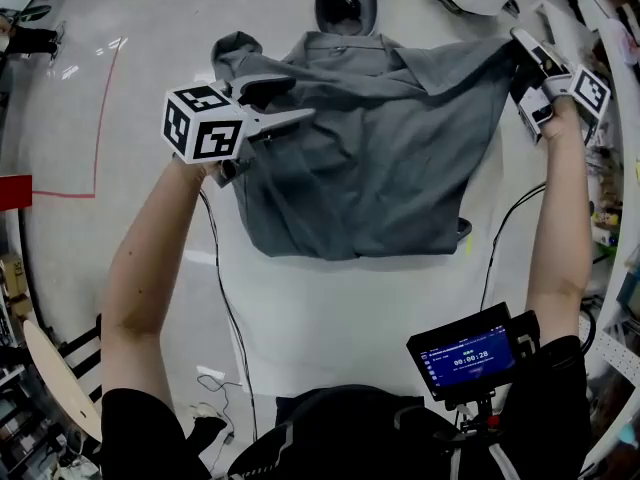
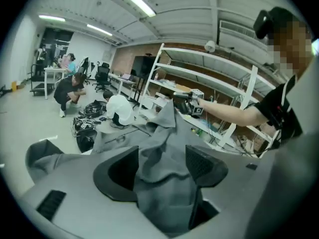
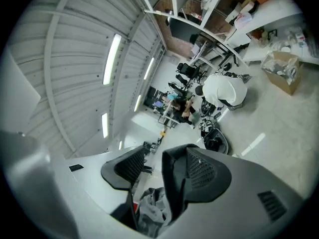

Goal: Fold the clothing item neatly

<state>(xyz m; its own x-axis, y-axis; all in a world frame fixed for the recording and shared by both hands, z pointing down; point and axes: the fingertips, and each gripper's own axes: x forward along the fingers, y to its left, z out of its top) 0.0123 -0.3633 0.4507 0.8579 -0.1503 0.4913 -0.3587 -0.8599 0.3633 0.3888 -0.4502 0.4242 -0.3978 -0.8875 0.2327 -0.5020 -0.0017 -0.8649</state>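
Note:
A grey shirt (image 1: 370, 158) lies spread on the white table (image 1: 340, 318), with its far right corner lifted. My left gripper (image 1: 298, 100) hovers over the shirt's left side. In the left gripper view (image 2: 160, 156) a loose fold of the shirt (image 2: 164, 133) drapes between wide jaws, and the pads do not pinch it. My right gripper (image 1: 522, 73) is at the shirt's far right corner. In the right gripper view (image 3: 162, 166) its jaws stand apart. Grey cloth (image 3: 152, 205) hangs against one pad (image 3: 199, 168), with a gap to the other pad.
A small monitor (image 1: 470, 353) sits on the rig at my chest. Cables (image 1: 225, 298) trail off the table's near left. A black chair (image 1: 345, 8) stands beyond the far edge and shelving (image 1: 610, 168) runs along the right. A person (image 2: 70, 91) crouches on the floor far off.

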